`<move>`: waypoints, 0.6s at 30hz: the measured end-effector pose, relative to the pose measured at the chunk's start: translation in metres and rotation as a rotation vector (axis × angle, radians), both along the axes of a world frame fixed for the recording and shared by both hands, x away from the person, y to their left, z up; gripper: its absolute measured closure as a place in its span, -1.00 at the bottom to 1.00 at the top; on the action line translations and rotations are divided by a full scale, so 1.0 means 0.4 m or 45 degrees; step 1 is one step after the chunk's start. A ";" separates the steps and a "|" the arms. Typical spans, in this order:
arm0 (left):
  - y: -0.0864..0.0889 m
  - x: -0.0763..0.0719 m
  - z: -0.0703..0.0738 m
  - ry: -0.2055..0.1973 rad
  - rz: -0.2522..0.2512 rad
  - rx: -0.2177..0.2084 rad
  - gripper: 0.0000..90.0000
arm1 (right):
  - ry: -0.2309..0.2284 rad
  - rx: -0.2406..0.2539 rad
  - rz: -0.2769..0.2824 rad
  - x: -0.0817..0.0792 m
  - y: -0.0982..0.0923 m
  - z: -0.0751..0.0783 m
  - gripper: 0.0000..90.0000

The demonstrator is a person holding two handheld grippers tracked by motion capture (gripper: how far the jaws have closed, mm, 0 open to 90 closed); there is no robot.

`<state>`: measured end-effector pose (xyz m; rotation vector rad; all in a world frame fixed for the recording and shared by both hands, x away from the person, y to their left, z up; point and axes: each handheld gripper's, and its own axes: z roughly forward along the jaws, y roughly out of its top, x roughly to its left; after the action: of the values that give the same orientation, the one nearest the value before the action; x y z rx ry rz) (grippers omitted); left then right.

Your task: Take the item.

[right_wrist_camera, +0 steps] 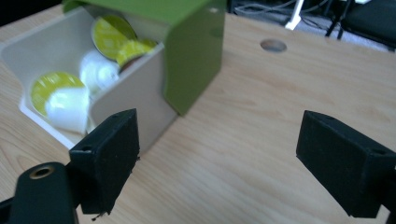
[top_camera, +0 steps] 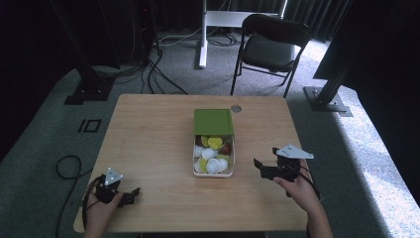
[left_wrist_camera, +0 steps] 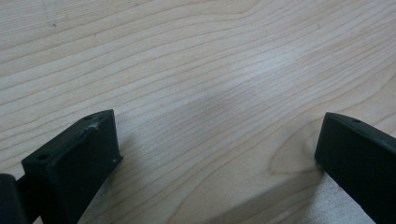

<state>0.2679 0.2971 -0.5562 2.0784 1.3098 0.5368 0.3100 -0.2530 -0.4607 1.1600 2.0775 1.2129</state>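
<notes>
Box point(top_camera: 213, 170) mid-table point(top_camera: 148, 148); both tools, left point(top_camera: 130, 196) and right point(top_camera: 261, 167), flank it agape.

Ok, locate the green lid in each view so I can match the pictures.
High view: green lid at table centre, covering the far part of the white box.
Left gripper view: bare table wood between the open jaws; no lid.
Right gripper view: lid at top centre, over the box.
Shared landmark: round hole in the tabletop.

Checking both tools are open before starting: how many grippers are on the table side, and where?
2. The left gripper is near the table's front left corner; the right gripper sits right of the box. Both have jaws apart, holding nothing.
</notes>
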 end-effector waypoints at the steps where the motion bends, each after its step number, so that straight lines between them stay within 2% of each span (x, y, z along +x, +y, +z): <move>1: 0.000 0.000 0.000 0.000 0.000 0.000 -0.98 | -0.011 0.001 0.009 0.002 0.008 0.008 -0.71; 11: 0.000 0.000 0.000 -0.001 0.001 -0.001 -0.98 | -0.071 0.011 0.108 0.015 0.083 0.056 -0.70; 14: 0.000 0.000 0.000 -0.001 0.001 -0.001 -0.98 | -0.068 0.027 0.121 0.017 0.095 0.061 -0.70; 18: 0.000 0.000 0.000 -0.001 0.001 -0.002 -0.98 | -0.083 0.030 0.168 0.019 0.136 0.072 -0.70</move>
<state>0.2679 0.2971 -0.5563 2.0766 1.3104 0.5370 0.3178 -0.1985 -0.4318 0.9937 2.1244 1.3210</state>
